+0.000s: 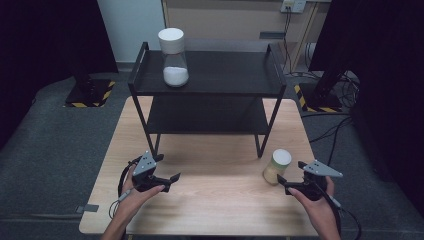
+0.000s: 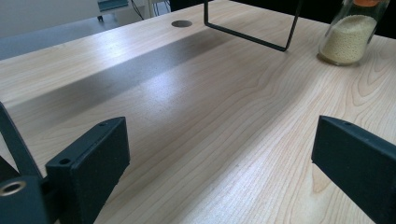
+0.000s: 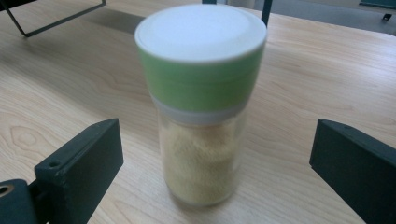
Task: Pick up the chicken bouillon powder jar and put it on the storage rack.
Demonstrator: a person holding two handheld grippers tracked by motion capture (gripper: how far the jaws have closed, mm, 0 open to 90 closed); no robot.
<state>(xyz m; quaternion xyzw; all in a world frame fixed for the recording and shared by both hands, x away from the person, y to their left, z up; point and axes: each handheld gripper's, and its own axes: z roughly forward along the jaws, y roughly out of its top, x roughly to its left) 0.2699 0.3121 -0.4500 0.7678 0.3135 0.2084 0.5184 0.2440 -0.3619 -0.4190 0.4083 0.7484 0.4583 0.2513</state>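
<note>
A: The right gripper (image 1: 289, 181) sits near the table's 4 o'clock corner, its black jaws spread wide. In the right gripper view the right gripper (image 3: 215, 163) has one jaw at 8 o'clock and the other at 4 o'clock, with nothing pinched between them.

B: And the thing it faces?

A: A small clear glass jar with a green band, a white cap and pale yellow grains inside (image 3: 201, 107). It stands upright on the light wooden table (image 3: 65, 84), between the two jaws but touching neither. From the high view the same jar (image 1: 276, 166) is just at the gripper's 10 o'clock, close to the front right foot of the black metal two-tier shelf (image 1: 207, 92).

B: The left gripper?

A: The left gripper (image 1: 170, 181) is held low near the table's 7 o'clock area, jaws also wide apart. In the left gripper view the left gripper (image 2: 219, 154) frames bare wood, and the grain jar (image 2: 351, 35) shows far off at 1 o'clock, well apart from it.

B: Anything on the shelf?

A: A taller clear jar with a white cap and white powder (image 1: 173, 56), upright on the top tier toward 11 o'clock.
</note>
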